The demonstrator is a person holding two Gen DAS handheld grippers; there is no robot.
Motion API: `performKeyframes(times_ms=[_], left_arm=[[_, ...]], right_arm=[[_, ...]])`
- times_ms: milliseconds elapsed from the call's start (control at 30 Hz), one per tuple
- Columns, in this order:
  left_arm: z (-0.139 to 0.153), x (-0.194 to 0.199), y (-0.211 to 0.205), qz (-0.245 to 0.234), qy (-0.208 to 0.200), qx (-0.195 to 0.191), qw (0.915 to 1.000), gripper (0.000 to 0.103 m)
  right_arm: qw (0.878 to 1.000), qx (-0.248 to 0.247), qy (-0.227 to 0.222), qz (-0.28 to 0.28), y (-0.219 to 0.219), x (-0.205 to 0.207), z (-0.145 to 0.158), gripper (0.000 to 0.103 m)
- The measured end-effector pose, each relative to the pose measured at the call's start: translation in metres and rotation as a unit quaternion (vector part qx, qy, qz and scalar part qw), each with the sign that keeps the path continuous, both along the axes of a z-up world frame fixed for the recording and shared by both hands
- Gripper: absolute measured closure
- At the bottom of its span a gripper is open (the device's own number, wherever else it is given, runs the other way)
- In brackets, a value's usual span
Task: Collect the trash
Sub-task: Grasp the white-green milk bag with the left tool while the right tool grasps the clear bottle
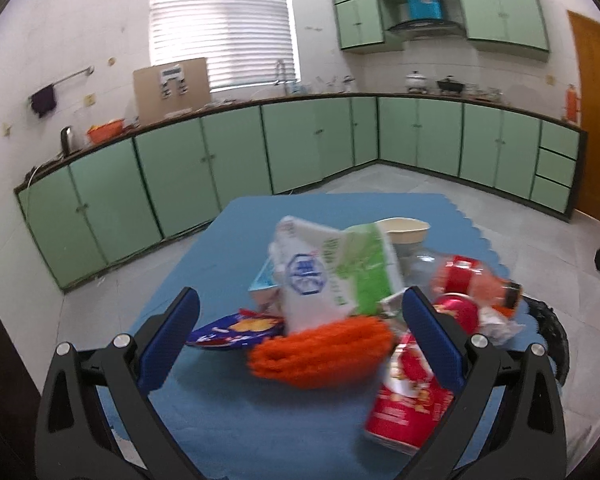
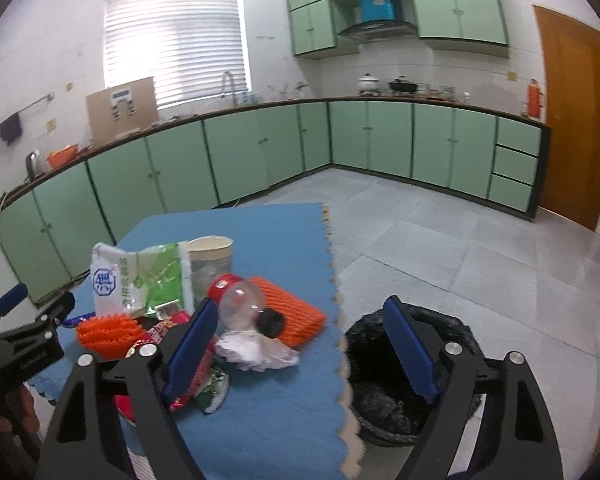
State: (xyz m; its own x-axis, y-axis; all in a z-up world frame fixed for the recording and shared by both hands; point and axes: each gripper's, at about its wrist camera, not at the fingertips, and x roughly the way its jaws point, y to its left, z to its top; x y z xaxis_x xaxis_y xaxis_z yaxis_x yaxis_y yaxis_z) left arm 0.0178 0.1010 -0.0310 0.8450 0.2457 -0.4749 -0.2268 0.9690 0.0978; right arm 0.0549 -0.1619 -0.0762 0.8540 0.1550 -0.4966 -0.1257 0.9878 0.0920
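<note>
Trash heaped on blue bench: one green-white bag, one paper cup, one clear bottle, one orange brush, one tissue wad. One black-lined bin on floor beside bench. Left claw and right claw both agape, gripping nothing.

The desk wears a plain blue mat with a pale, scalloped right edge. On it lie a white bag with a blue hexagon emblem, a green-and-white printed packet, a cream cup, an orange ribbed pack, an orange bristly brush, a clear bottle with a red label and black cap, crumpled white paper, and a red printed wrapper. Beside the desk's right edge a bin is lined in glossy black. Each black claw carries blue pads.
</note>
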Motion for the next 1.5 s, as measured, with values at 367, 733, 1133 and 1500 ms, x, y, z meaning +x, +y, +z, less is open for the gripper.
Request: performKeyframes(times_ms=[367, 733, 1133, 1500], left_arm=[[-0.026, 0.043, 0.036, 0.002, 0.018, -0.031, 0.9994, 0.021], [-0.044, 0.083, 0.046, -0.025, 0.042, -0.046, 0.9977, 0.027], [-0.047, 0.087, 0.045, -0.047, 0.037, -0.074, 0.9955, 0.074], [-0.019, 0.060, 0.031, -0.030, -0.042, -0.057, 0.9971, 0.089]], right_arm=[[0.999, -0.018, 0.004, 0.026, 0.037, 0.016, -0.013, 0.024], [1.000, -0.016, -0.010, 0.025, 0.057, 0.056, -0.020, 0.025], [0.999, -0.021, 0.015, 0.027, 0.062, 0.071, -0.035, 0.027], [0.998, -0.031, 0.028, 0.054, 0.066, 0.071, -0.046, 0.038]])
